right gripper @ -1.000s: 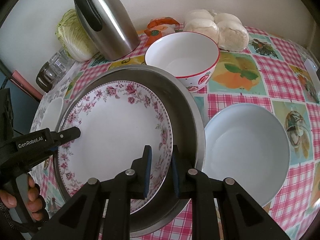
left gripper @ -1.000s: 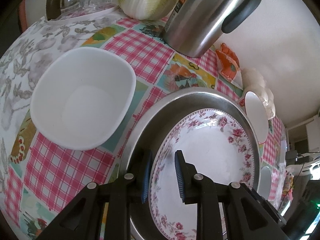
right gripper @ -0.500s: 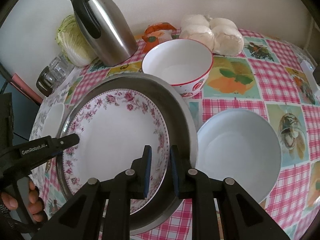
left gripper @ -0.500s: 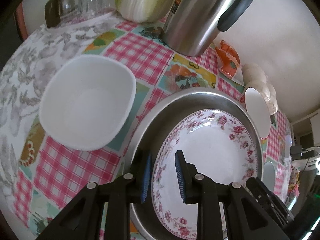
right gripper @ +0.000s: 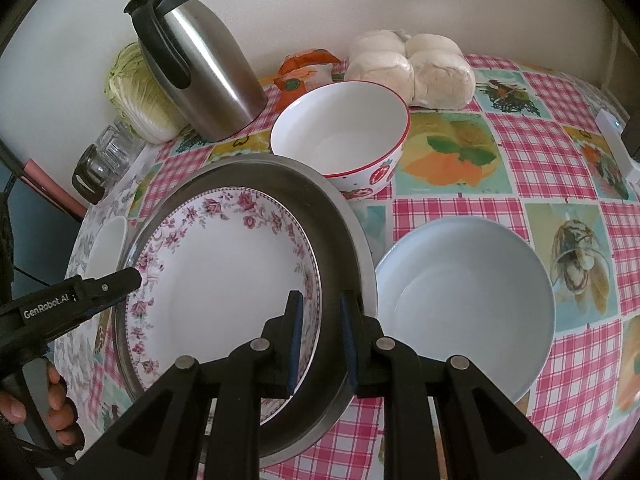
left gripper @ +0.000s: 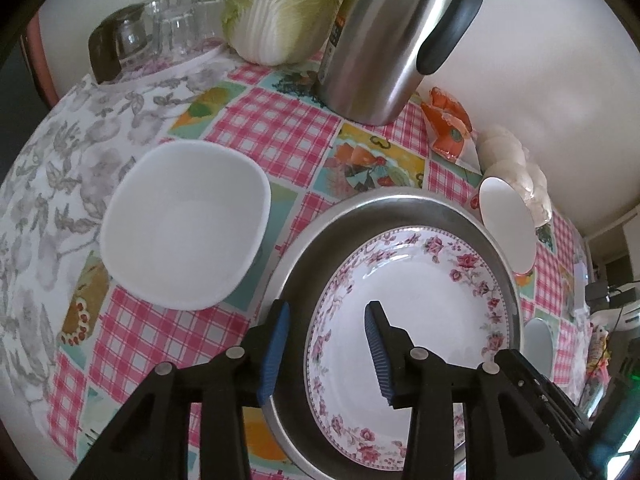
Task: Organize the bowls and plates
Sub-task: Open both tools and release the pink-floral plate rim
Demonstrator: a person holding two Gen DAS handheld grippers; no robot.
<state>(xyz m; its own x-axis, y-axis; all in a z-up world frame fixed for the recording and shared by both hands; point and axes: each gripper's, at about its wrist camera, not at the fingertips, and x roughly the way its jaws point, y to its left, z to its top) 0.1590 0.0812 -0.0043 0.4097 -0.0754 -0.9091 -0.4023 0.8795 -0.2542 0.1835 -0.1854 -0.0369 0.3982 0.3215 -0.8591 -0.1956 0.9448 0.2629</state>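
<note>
A floral-rimmed plate (left gripper: pixel 416 312) (right gripper: pixel 224 276) lies in a steel pan (left gripper: pixel 304 256) (right gripper: pixel 344 232). My left gripper (left gripper: pixel 326 344) is open, its jaws astride the pan's and plate's left rim. It also shows in the right wrist view (right gripper: pixel 132 280). My right gripper (right gripper: pixel 320 338) is open a little around the plate's right rim inside the pan. A white square bowl (left gripper: pixel 180 224) sits left of the pan. A red-rimmed bowl (right gripper: pixel 340 136) stands behind the pan, and a pale blue bowl (right gripper: pixel 464 292) lies to its right.
A steel thermos jug (right gripper: pixel 200 68) (left gripper: pixel 392 40), a cabbage (left gripper: pixel 280 4), upturned glasses (left gripper: pixel 160 28), an orange packet (right gripper: pixel 304 72) and bagged buns (right gripper: pixel 412 64) line the back wall. The checked tablecloth (right gripper: pixel 560 160) covers the table.
My left gripper has opened wide and drawn back a little. My right gripper's jaws have parted slightly around the plate rim. The plate and pan rest lower and flatter.
</note>
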